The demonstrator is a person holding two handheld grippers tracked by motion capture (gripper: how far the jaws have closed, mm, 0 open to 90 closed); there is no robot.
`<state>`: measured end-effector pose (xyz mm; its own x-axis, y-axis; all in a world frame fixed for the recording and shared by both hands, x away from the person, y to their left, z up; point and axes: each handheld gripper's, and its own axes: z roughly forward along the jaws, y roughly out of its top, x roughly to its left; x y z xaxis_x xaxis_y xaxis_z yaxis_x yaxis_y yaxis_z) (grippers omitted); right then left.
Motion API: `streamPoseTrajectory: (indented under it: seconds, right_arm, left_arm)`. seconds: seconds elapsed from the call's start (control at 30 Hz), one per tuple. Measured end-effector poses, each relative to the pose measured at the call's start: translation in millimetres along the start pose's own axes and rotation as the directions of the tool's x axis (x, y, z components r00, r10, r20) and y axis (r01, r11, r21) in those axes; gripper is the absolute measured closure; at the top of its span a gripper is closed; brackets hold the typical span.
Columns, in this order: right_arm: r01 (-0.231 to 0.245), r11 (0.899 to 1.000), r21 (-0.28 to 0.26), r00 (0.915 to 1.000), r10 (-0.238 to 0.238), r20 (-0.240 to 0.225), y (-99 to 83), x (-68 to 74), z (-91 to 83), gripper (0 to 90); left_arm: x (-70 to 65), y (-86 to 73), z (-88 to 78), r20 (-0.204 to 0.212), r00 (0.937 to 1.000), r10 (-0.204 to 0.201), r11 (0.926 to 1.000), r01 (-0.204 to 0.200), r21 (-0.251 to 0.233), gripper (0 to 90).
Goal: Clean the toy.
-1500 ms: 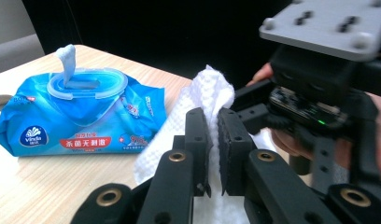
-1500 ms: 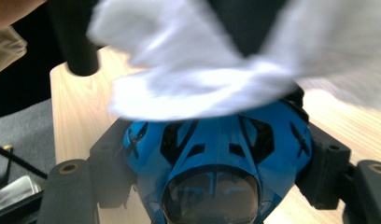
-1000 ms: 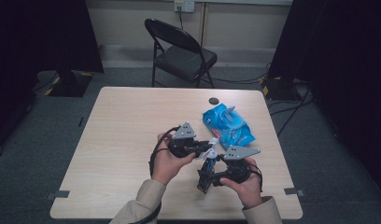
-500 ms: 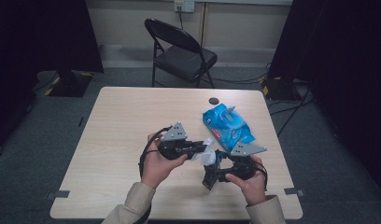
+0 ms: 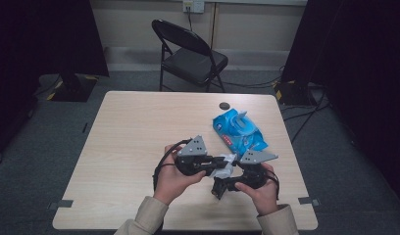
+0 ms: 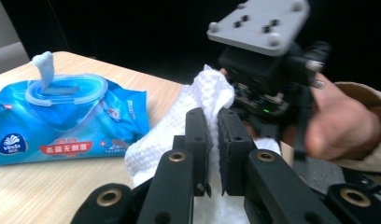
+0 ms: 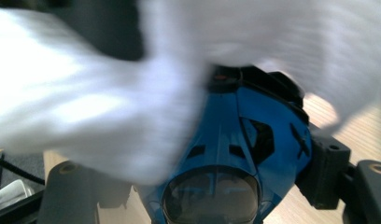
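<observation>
My left gripper (image 6: 213,126) is shut on a white wet wipe (image 6: 198,102), which I hold against the thing in the right gripper. My right gripper (image 7: 205,182) grips a blue toy (image 7: 244,135) shaped like a car with a dark windscreen; a jaw presses on each side. The blurred wipe (image 7: 109,93) drapes over the toy's far end. From above, the left gripper (image 5: 222,164) and right gripper (image 5: 227,185) meet near the table's front edge, with the wipe (image 5: 228,160) between them. A blue pack of wet wipes (image 5: 237,132) lies just behind, lid open.
A small dark round object (image 5: 224,105) lies beyond the pack. The light wooden table (image 5: 129,132) has bare surface to the left. A black folding chair (image 5: 188,54) stands behind the table's far edge. Cables trail on the floor at the right.
The left gripper with the wipe has shifted a little to the left and back again over the toy. The right gripper has kept its place, tilting the toy flatter.
</observation>
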<state>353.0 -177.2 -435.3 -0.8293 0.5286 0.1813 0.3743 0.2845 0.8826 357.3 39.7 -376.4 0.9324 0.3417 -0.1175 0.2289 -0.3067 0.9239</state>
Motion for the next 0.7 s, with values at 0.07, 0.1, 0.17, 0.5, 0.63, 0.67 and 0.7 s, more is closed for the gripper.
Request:
streamPoseTrajectory:
  seconds: [0.07,0.1,0.17,0.5,0.63,0.67,0.7]
  right_arm:
    - [0.006,1.000,-0.001,1.0000,-0.006,-0.006,0.7,2.0,1.1,25.9]
    - [0.011,1.000,0.001,0.9999,-0.011,-0.013,1.0,2.9,1.7,25.9]
    - [0.019,1.000,0.004,0.9997,-0.019,-0.017,1.8,5.4,2.8,25.9]
    - [0.036,0.999,0.005,0.9989,-0.036,-0.031,3.1,11.3,3.4,25.9]
    - [0.031,1.000,0.006,0.9990,-0.030,-0.031,1.4,9.7,2.9,25.9]
    - [0.031,1.000,0.005,0.9990,-0.031,-0.032,1.5,9.5,2.5,25.9]
    - [0.026,1.000,0.000,0.9992,-0.026,-0.030,1.7,9.5,1.7,25.9]
  left_arm:
    - [1.4,1.7,2.5,-0.002,1.0000,-0.003,1.0000,0.003,-0.006,83.9]
    - [2.2,3.0,3.7,-0.007,1.0000,-0.006,0.9999,0.006,-0.009,83.8]
    - [4.0,5.4,6.5,-0.013,0.9999,-0.004,1.0000,0.004,0.000,83.7]
    - [20.1,-5.0,16.8,-0.054,0.9960,-0.072,0.9974,0.071,-0.014,83.0]
    - [23.0,-9.7,14.5,-0.079,0.9932,-0.085,0.9964,0.084,-0.014,82.7]
    - [23.9,-10.8,13.3,-0.088,0.9923,-0.087,0.9962,0.086,-0.011,82.6]
    - [24.9,-11.9,12.3,-0.101,0.9915,-0.082,0.9966,0.082,-0.001,82.6]
